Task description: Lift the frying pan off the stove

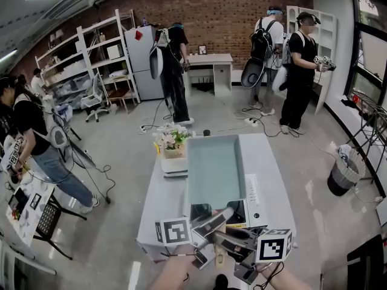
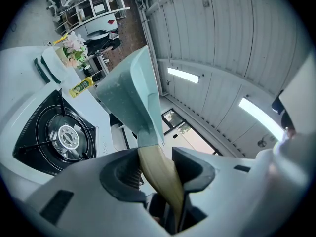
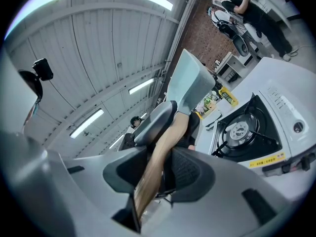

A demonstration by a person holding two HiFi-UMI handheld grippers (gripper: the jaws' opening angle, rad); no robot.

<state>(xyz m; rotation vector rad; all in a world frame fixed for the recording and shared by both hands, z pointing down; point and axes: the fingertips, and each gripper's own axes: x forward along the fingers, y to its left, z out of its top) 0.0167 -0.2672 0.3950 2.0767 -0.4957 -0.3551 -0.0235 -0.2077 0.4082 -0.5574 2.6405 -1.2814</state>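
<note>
A pale teal square frying pan [image 1: 214,174] with a wooden handle [image 1: 221,251] hangs in the air above the black gas stove [image 1: 243,213] on the white table. Both grippers hold that handle. My left gripper [image 1: 213,223] is shut on it nearer the pan, and my right gripper [image 1: 234,239] is shut on it further back. In the left gripper view the handle [image 2: 160,174] runs between the jaws up to the pan [image 2: 131,90], with the bare burner [image 2: 64,135] far below. The right gripper view shows the handle [image 3: 160,162], the pan [image 3: 192,85] and the burner [image 3: 242,130].
A vase of flowers [image 1: 171,141] and stacked dishes [image 1: 174,165] stand at the far left of the white table [image 1: 154,204]. A yellow bottle [image 2: 81,85] lies beside the stove. Several people stand around the room, and a bin [image 1: 344,173] is at the right.
</note>
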